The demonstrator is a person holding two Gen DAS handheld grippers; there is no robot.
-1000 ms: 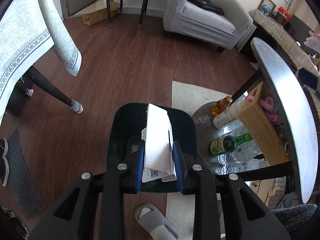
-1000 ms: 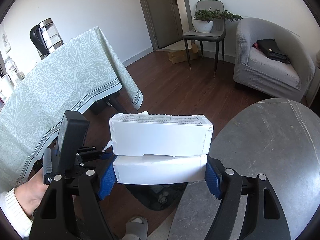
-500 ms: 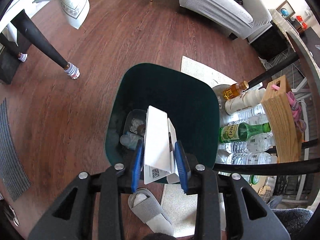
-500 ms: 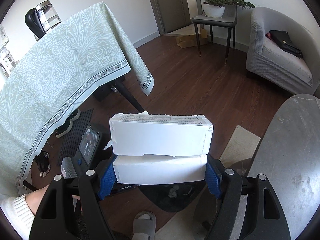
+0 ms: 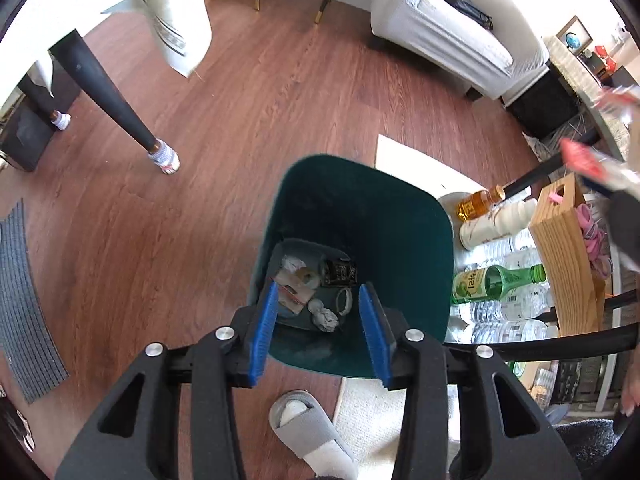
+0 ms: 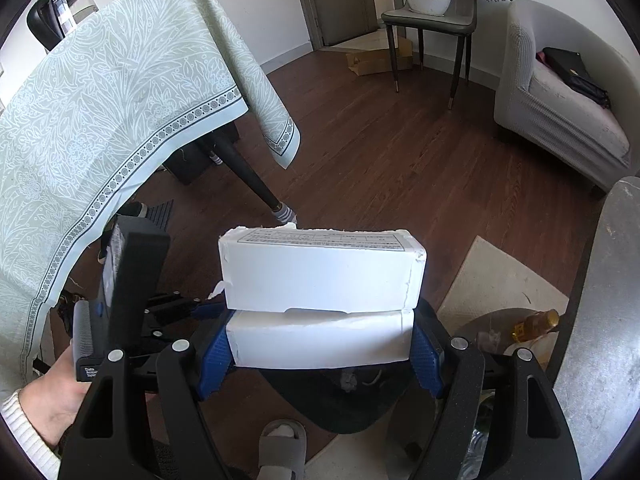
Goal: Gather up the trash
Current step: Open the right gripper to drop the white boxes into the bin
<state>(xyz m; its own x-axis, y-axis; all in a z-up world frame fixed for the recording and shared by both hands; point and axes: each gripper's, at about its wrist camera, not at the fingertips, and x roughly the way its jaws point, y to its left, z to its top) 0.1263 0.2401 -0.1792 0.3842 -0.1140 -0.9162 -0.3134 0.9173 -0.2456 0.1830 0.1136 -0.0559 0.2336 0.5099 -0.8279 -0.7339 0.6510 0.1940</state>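
The left tongs [image 5: 318, 330] hang spread wide and empty right over the green bin [image 5: 404, 216], trash lying at its bottom. The right tongs [image 6: 320, 340] clamp the lower of two stacked white boxes [image 6: 320, 276] beside it. I'd worry the upper box slides off and lands on the floor [image 6: 380, 152] when tipped toward the bin.

Left gripper [image 5: 320, 330] spread wide; right gripper [image 6: 320, 344] clamped.
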